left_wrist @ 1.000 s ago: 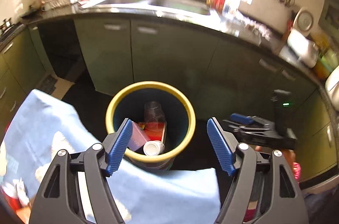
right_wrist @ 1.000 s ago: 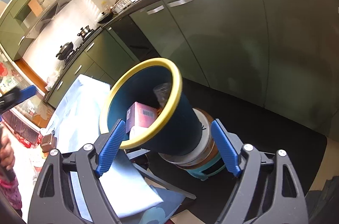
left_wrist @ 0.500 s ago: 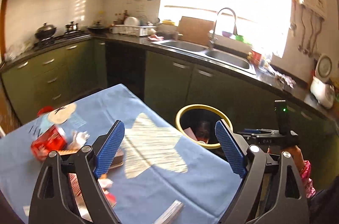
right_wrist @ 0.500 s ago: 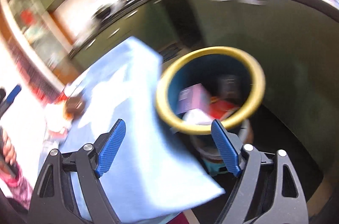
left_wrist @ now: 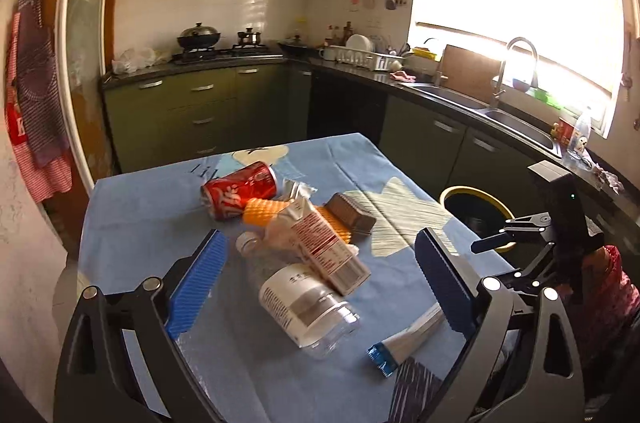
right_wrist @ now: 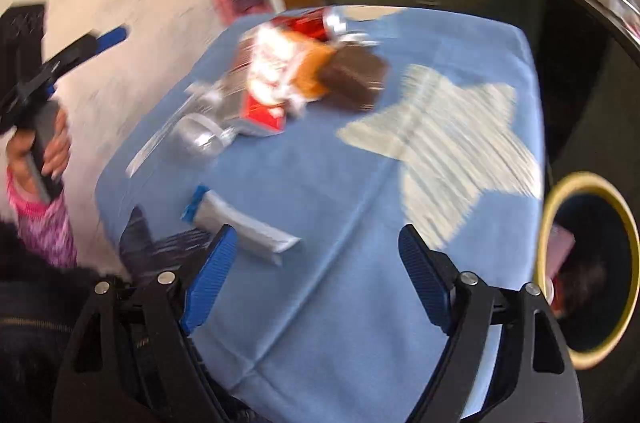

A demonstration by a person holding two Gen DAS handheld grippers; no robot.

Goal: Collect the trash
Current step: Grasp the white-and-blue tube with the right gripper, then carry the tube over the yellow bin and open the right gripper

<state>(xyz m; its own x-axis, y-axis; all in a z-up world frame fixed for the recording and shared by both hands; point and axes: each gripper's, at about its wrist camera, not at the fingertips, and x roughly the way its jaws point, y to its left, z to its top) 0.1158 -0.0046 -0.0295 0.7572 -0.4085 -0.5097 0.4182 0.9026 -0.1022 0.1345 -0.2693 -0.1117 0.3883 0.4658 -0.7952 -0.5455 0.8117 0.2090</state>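
**Both grippers spread and empty above the table**

The left gripper (left_wrist: pixel 316 287) stands with its jaws spread wide; they have just been opening, and nothing is between the pads. It hangs over the near edge of the table (left_wrist: pixel 132 219). A clear plastic bottle (left_wrist: pixel 308 307) lies on the blue cloth directly ahead, between the lines of the two fingers but not touched. Beyond it lie a torn carton (left_wrist: pixel 324 247), an orange ridged piece (left_wrist: pixel 264 213), a red can (left_wrist: pixel 240 193) and a brown wrapper (left_wrist: pixel 350 215), clustered near the table's middle. A squeezed tube (left_wrist: pixel 404 343) lies at the near right corner.

The right gripper (right_wrist: pixel 316 279) is also spread, holding nothing, above the table edge nearest the bin. The tube (right_wrist: pixel 240 223) lies just beside its left finger. The yellow-rimmed bin (right_wrist: pixel 552 223) stands off the table's right edge, with trash inside.
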